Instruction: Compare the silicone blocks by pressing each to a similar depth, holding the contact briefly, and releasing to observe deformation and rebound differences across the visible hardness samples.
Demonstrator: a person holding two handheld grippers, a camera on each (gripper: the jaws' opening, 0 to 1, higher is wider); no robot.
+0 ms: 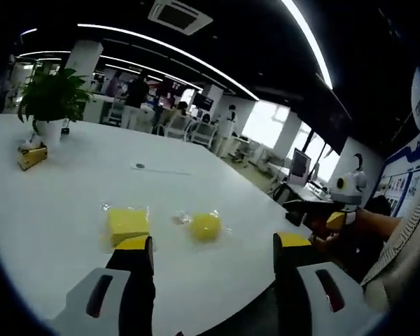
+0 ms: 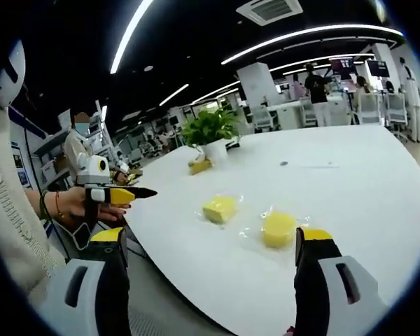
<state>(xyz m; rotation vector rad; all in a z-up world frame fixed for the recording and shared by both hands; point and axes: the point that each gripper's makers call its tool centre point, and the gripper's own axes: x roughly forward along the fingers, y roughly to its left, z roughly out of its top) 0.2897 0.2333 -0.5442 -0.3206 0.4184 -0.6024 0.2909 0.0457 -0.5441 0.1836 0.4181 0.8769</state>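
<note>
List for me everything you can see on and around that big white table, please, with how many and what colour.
Square yellow silicone block: one, in clear wrap, on the table near its edge.
Round yellow silicone block: one, in clear wrap, beside the square one, apart from it.
Green potted plant in a white pot: one, at the table's far side.
Small yellow box: one, next to the plant.
Large white table: one, carrying all of these.
Office chairs: several, pale, beyond the table.
Left gripper: black fingers with yellow tips, open, above the table edge.
Right gripper: same colours, open, near the round block.
Person's hand: one, holding the left gripper.
</note>
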